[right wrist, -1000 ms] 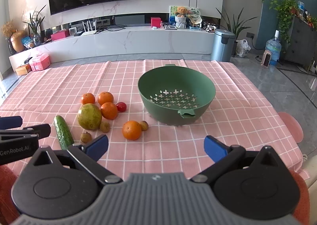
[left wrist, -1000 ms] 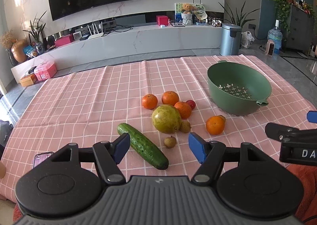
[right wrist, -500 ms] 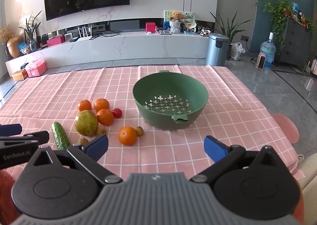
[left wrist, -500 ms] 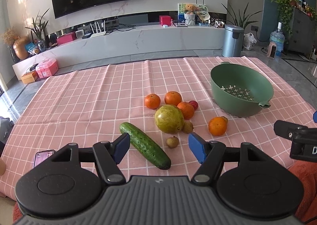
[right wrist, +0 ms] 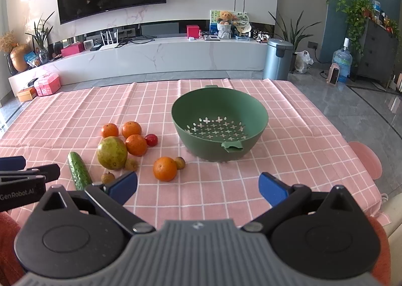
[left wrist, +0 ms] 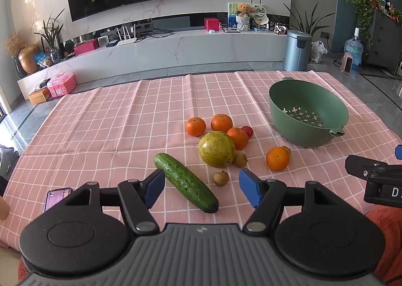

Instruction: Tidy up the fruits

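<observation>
On the pink checked tablecloth lie a cucumber (left wrist: 186, 182), a big green-yellow round fruit (left wrist: 216, 149), three oranges in a cluster (left wrist: 221, 123), a lone orange (left wrist: 277, 158), a small red fruit (left wrist: 247, 131) and small brown fruits (left wrist: 220, 178). An empty green colander bowl (left wrist: 308, 120) stands to the right; it also shows in the right wrist view (right wrist: 219, 123). My left gripper (left wrist: 202, 186) is open and empty, near the cucumber's close end. My right gripper (right wrist: 198, 185) is open and empty, in front of the lone orange (right wrist: 165, 168) and the bowl.
A phone (left wrist: 57, 196) lies on the cloth at the near left. A pink stool (right wrist: 365, 159) stands by the table's right edge. A white TV bench (left wrist: 160, 52) and a metal bin (left wrist: 297, 50) are beyond the table.
Both grippers have drawn back and tilted slightly, so the fruits and the bowl sit a little lower and farther in both views. Nothing on the table has moved.
</observation>
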Motion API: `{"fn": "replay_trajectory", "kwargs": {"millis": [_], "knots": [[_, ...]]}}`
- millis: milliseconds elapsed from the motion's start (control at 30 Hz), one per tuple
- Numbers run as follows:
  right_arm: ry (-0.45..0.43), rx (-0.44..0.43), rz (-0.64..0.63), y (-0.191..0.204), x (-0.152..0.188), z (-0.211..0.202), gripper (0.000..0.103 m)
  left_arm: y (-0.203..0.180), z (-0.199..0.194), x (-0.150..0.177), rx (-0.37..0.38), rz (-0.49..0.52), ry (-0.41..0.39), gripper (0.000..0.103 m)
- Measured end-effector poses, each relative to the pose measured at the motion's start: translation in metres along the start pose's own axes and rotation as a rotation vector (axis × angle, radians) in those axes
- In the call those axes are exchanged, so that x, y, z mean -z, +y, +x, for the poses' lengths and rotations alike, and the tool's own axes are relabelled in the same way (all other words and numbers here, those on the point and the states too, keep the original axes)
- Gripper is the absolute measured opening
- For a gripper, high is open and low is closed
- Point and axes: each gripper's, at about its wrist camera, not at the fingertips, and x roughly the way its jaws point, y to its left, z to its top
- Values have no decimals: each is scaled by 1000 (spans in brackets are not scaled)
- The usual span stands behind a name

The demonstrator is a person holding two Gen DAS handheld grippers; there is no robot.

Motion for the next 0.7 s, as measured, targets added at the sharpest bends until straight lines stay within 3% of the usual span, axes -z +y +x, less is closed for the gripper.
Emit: {"fn": "replay_trajectory", "kwargs": {"millis": [700], "knots": [[13,-5,-11,3,-1,10,99,3,3,-2,-1,-14,9,80]]}}
